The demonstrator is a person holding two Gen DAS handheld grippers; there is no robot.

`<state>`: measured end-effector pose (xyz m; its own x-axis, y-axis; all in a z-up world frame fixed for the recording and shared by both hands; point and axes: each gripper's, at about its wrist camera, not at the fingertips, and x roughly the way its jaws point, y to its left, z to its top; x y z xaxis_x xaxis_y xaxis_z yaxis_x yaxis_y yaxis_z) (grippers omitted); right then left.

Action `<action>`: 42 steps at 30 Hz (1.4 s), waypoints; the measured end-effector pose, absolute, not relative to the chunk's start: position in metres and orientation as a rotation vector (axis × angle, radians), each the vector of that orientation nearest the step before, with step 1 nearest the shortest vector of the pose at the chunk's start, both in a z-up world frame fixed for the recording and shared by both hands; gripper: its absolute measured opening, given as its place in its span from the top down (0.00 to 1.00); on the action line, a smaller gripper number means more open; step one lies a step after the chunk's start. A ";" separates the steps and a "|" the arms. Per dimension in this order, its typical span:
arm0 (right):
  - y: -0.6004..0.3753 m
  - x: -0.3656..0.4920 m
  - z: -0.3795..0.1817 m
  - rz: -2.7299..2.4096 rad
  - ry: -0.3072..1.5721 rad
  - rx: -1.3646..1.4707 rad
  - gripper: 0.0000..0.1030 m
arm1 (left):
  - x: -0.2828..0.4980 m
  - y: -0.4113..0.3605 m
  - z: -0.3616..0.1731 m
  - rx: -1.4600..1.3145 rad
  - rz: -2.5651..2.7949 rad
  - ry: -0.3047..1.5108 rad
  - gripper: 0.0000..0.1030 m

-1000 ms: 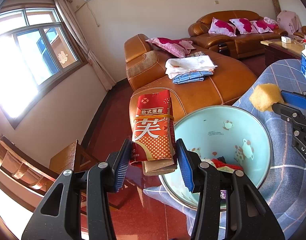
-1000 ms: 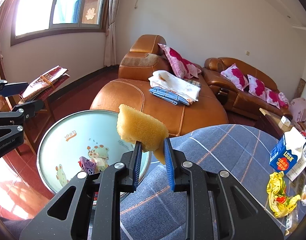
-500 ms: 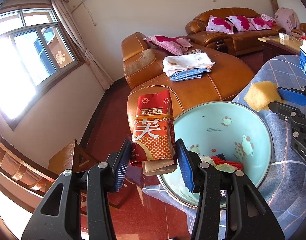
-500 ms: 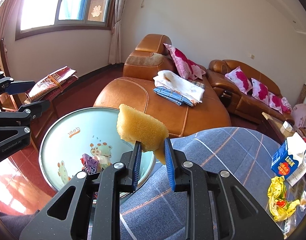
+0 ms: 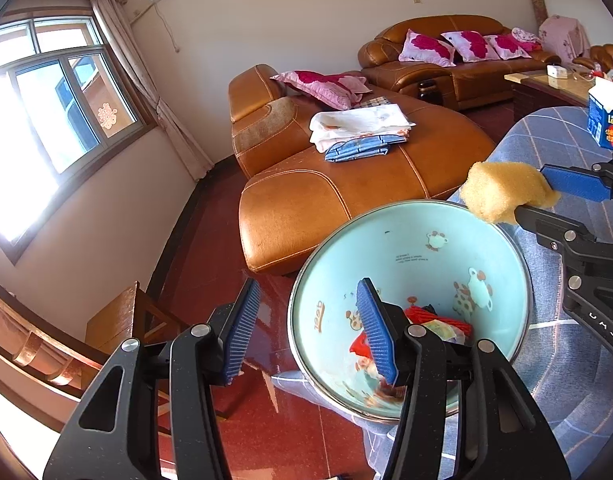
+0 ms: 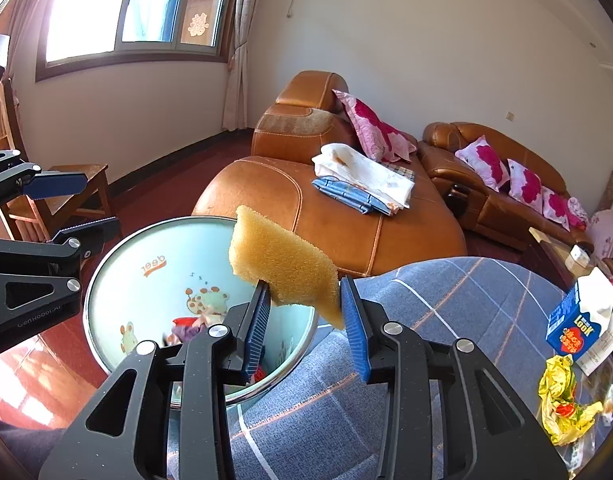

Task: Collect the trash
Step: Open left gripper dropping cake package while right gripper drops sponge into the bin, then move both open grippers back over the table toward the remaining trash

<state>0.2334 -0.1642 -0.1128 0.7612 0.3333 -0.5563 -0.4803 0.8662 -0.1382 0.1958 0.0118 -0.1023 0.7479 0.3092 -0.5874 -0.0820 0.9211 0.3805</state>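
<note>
A living room with cream walls, a red tiled floor (image 5: 210, 248) and a big window (image 6: 134, 4) holds two tan leather sofas: a chaise (image 6: 326, 216) carrying folded cloths, and a longer sofa (image 5: 446, 56) with pink cushions against the far wall. A wooden chair (image 6: 66, 196) stands by the wall under the window. In the foreground a worktop (image 6: 446, 320) under a blue checked cloth carries one blue carton (image 6: 574, 320) and one crumpled yellow wrapper (image 6: 562, 404) at its right end. One pale blue basin (image 5: 418, 248) printed with cartoon animals sits at the worktop's left edge, with several wrappers, red ones among them, lying in its bottom.

Two hand-held grippers point downward toward the basin. The left hand-held gripper (image 5: 306, 328) hangs at the basin's near rim, one finger over the floor, the other over the bowl; its jaws are opening, with nothing between them. The right hand-held gripper (image 6: 304, 320) hangs over the basin's far edge; its jaws are opening around one yellow sponge (image 6: 282, 264), which is still touching the blue pads and leaning out over the basin.
</note>
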 end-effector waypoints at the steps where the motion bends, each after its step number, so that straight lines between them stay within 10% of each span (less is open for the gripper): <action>1: -0.164 0.234 -0.113 0.451 0.548 -0.280 0.62 | 0.196 0.012 -0.103 0.343 0.220 0.696 0.47; 8: -0.164 0.232 -0.113 0.462 0.543 -0.286 0.47 | 0.196 0.014 -0.101 0.342 0.235 0.689 0.36; 42: -0.198 0.227 -0.102 0.336 0.526 -0.212 0.45 | 0.191 -0.010 -0.096 0.359 0.200 0.665 0.17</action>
<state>0.2267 -0.1978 -0.1019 0.8122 0.2582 -0.5231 -0.3657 0.9240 -0.1119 0.1914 -0.0098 -0.0962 0.7712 0.2935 -0.5649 -0.0669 0.9198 0.3865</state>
